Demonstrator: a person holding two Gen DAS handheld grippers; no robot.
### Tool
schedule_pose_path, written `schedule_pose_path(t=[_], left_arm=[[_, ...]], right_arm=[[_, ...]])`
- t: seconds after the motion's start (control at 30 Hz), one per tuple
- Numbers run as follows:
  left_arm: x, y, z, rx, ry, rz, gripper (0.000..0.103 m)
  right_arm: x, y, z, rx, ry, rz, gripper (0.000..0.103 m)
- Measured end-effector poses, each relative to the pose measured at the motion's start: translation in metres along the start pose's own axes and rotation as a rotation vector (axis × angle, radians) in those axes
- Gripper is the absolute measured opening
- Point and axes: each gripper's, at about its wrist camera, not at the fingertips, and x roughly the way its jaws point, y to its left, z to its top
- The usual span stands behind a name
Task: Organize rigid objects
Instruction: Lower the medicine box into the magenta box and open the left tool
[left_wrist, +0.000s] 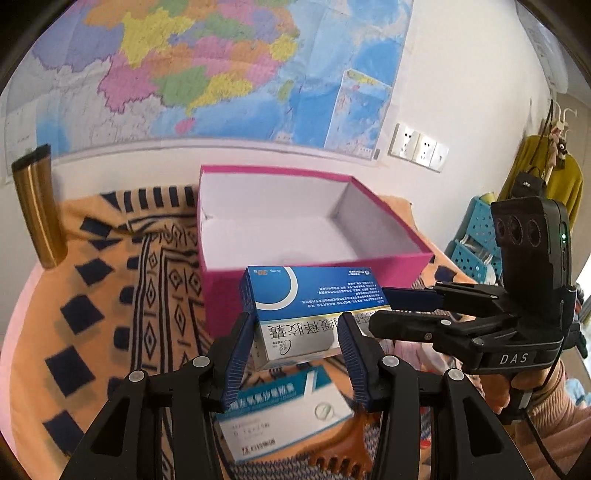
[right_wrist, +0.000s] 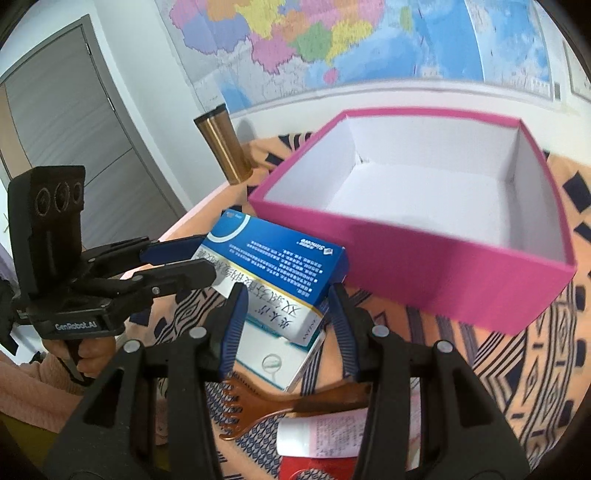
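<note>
**Medicine carton carried by both grippers toward the pink box**

Left wrist view: nearest us, our left gripper (left_wrist: 297, 328) is clamped on one end of the blue-and-white medicine carton (left_wrist: 314, 295), which hangs clear of the patterned cloth (left_wrist: 122, 295), just before the empty pink box (left_wrist: 314, 291), presumably bound there

Right wrist view: our right gripper (right_wrist: 284, 299) clamps the other end, sharing the load; the carton's blue face carries white print and a pale ring

Pink box (left_wrist: 317, 291) ahead of me is open-topped, inside bare: free room above its near wall. Gold flask (left_wrist: 35, 210) stands well left, clear. Below me a second carton (left_wrist: 284, 410), comb (right_wrist: 280, 410) and tube (right_wrist: 317, 435) crowd the cloth (left_wrist: 92, 295).
</note>
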Motion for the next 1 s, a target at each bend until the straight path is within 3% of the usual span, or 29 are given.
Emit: schedule_pose_path(t=[0.5,1.0], left_arm=[[0.011,-0.001,0.037,0.023,-0.039,0.029,0.047],[0.036,0.009,0.059,0.007,-0.022,0.033,0.047]], right_arm=[[-0.008,-0.009,0.044,-0.030,-0.074,-0.027,0.048],[0.006,-0.032,0.067,0.006,-0.063,-0.038,0.048]])
